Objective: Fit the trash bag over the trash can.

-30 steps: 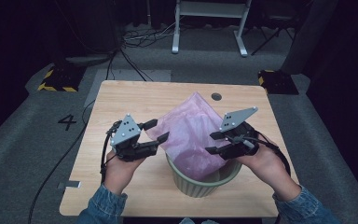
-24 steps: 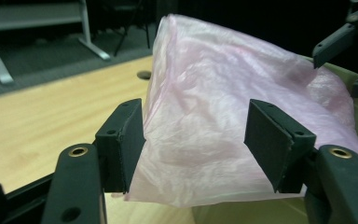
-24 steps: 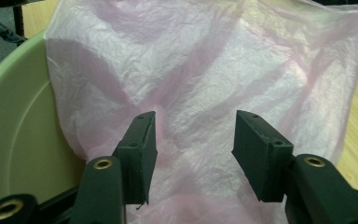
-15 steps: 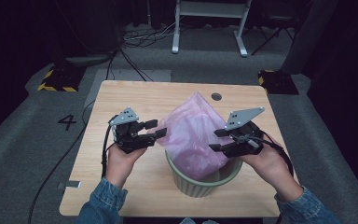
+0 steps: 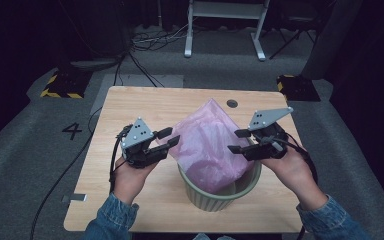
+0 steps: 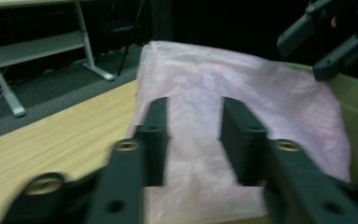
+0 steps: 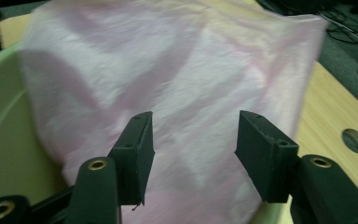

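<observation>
One pink plastic bag (image 5: 211, 145) stands with its lower part tucked inside one pale green bin (image 5: 220, 192) at the near middle of the wooden desk (image 5: 130, 107); how deep the bag goes is hidden by the bin's wall, and its upper part leans away toward the far side of the desk, ending near a small round hole (image 5: 232, 103) in the top. Two tools flank it. The left tool (image 5: 169, 139) sits just beside the bag's left edge, jaws parted and holding nothing; in the left gripper view (image 6: 193, 140) the two black jaws frame the pink film with a clear gap between them, though that picture is blurred, so whether their tips brush the plastic is hard to tell. The right tool (image 5: 237, 141) hangs at the bag's right edge above the bin's rim, likewise released, and in the right gripper view (image 7: 193, 154) its jaws stand wide apart in front of the crinkled film, with the bin's green inner wall (image 7: 4, 130) at one side and the desk's hole (image 7: 354, 140) at the other. The bin's near side is partly cut off behind the person's two hands, and both denim sleeves run out of the bottom of the high view.
</observation>
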The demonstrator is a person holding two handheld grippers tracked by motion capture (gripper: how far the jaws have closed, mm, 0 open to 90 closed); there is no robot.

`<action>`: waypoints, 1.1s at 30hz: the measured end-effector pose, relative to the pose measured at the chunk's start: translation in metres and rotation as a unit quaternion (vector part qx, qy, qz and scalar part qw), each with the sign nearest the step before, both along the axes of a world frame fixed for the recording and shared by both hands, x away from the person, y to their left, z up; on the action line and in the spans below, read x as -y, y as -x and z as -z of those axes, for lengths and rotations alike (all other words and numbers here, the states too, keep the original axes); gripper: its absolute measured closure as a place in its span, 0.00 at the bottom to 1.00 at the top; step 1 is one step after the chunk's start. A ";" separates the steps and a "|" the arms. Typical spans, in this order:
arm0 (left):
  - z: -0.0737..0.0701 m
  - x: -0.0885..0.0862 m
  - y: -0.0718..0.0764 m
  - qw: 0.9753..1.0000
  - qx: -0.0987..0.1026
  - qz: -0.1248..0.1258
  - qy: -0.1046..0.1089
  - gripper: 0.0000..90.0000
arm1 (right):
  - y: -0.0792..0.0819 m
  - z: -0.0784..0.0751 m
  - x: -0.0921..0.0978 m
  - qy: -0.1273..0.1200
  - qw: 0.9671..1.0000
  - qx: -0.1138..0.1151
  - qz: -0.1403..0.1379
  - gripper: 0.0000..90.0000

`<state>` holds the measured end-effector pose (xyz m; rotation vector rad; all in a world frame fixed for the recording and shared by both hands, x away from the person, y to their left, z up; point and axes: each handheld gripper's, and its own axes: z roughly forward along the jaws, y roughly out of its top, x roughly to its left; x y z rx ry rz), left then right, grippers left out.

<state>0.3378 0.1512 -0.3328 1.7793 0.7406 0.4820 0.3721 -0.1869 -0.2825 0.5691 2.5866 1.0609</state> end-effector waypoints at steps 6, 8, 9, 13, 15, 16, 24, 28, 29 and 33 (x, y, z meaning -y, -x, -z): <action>0.013 -0.015 -0.011 0.999 -0.049 -0.001 0.005 0.42 | -0.033 -0.002 -0.001 -0.012 0.999 -0.001 0.034 0.47; 0.018 -0.018 -0.017 0.997 -0.075 0.008 0.022 0.40 | -0.048 -0.001 -0.002 -0.023 0.999 -0.008 0.046 0.46; 0.018 -0.018 -0.017 0.997 -0.075 0.008 0.022 0.40 | -0.053 0.000 -0.003 -0.024 0.998 -0.011 0.049 0.46; 0.024 -0.017 -0.030 0.993 -0.112 0.006 0.034 0.46 | -0.075 0.009 -0.009 -0.027 0.997 -0.034 0.058 0.46; 0.026 -0.012 -0.033 0.991 -0.125 0.020 0.035 0.67 | -0.082 0.015 -0.012 -0.040 0.996 -0.059 0.052 0.52; 0.026 -0.012 -0.033 0.991 -0.125 0.020 0.035 0.77 | -0.082 0.016 -0.013 -0.043 0.996 -0.065 0.049 0.59; 0.007 -0.002 0.001 0.997 -0.038 0.059 0.016 1.00 | -0.045 0.004 -0.011 -0.057 0.998 -0.034 -0.011 0.98; -0.005 0.003 0.024 0.997 0.028 0.066 0.011 0.85 | -0.010 0.003 -0.008 -0.063 0.997 -0.015 -0.051 0.98; -0.005 0.003 0.024 0.997 0.028 0.066 0.011 0.80 | -0.001 0.005 -0.008 -0.063 0.996 -0.010 -0.060 0.98; -0.015 0.021 0.027 0.994 0.054 0.098 0.003 0.61 | 0.027 0.014 -0.006 -0.058 0.995 0.006 -0.077 0.96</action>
